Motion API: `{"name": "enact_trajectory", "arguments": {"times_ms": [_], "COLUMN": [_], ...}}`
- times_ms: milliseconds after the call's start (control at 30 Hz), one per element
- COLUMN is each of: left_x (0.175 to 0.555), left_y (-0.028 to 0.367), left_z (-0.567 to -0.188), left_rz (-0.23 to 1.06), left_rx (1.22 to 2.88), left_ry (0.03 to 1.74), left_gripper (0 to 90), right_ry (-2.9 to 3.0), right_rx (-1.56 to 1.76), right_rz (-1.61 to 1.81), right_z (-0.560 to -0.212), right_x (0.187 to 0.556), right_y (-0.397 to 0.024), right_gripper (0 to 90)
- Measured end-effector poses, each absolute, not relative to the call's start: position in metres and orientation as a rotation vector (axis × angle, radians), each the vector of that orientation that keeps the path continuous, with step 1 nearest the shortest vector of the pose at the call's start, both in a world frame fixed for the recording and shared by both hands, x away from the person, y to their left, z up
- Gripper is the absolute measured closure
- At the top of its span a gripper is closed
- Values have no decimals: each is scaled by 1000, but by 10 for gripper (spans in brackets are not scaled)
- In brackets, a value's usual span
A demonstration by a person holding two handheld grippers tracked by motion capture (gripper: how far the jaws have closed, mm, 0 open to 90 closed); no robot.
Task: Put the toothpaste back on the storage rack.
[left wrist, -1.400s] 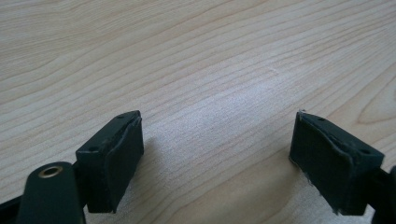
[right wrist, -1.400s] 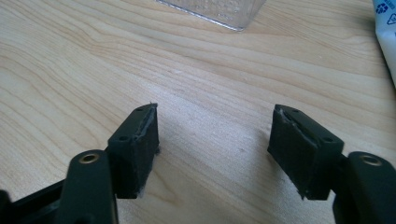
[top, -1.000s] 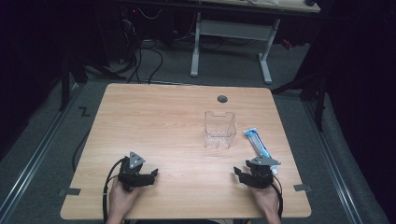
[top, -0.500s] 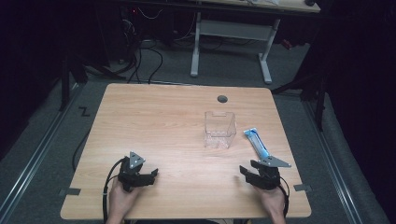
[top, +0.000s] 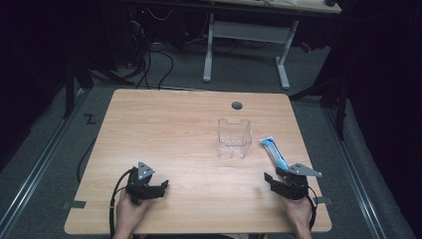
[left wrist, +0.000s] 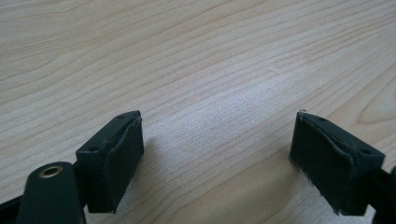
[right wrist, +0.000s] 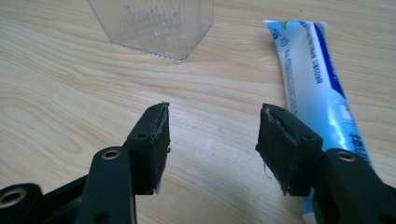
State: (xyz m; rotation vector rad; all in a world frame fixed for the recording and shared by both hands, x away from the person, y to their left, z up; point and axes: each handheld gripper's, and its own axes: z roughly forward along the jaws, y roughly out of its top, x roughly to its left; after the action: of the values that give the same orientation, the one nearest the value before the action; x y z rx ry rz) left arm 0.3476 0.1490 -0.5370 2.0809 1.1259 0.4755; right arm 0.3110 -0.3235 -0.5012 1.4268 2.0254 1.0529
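Wooden table (top: 174, 129) carries everything. Biggest thing on it: clear plastic container (top: 234, 138), upright, right of centre, nearer the far edge than the near one. A small dark grommet hole (top: 237, 105) sits by the far edge, behind the container. Just right of the container, near the right edge, lies a blue-and-white tube (top: 274, 152), flat, long axis running roughly far-to-near, apart from the container wall.

Step in hand, as I read it: approach to the tube w/ the right gripper (top: 290, 180), prob. to put it in the container. Right gripper is at the near right corner, just short of the tube's near end. In the right gripper view the tube (right wrist: 315, 84) runs past the right-hand jaw on its outer side, not between the jaws; container base (right wrist: 154, 28) is ahead and off to the left.

Next move calls for: shift the gripper sideways so the tube falls between the jaws, drop lower, then close across its narrow width.

Claws: right gripper (right wrist: 212, 140) partly spread; jaws have just been closing a bit, nothing between them, bare wood only, no contact w/ the tube that I can make out. Left gripper (top: 158, 185) sits at the near left corner; its jaws (left wrist: 217, 163) are spread wide over bare wood, holding nothing.
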Motion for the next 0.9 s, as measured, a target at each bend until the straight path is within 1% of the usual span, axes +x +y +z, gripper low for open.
{"name": "enact_trajectory", "arguments": {"times_ms": [433, 900], "left_x": [348, 347], "left_y": [149, 149], "left_z": [-537, -537], "left_rz": [477, 477], "left_rx": [2082, 2082], "left_ry": [1128, 1129], "left_gripper": [175, 175], "right_ry": [2017, 1998], "right_rx": [1427, 1424], "right_rz": [1009, 907], "right_z": [-488, -471], "right_x": [322, 351], "right_y": [-337, -345], "right_gripper": [452, 481]}}
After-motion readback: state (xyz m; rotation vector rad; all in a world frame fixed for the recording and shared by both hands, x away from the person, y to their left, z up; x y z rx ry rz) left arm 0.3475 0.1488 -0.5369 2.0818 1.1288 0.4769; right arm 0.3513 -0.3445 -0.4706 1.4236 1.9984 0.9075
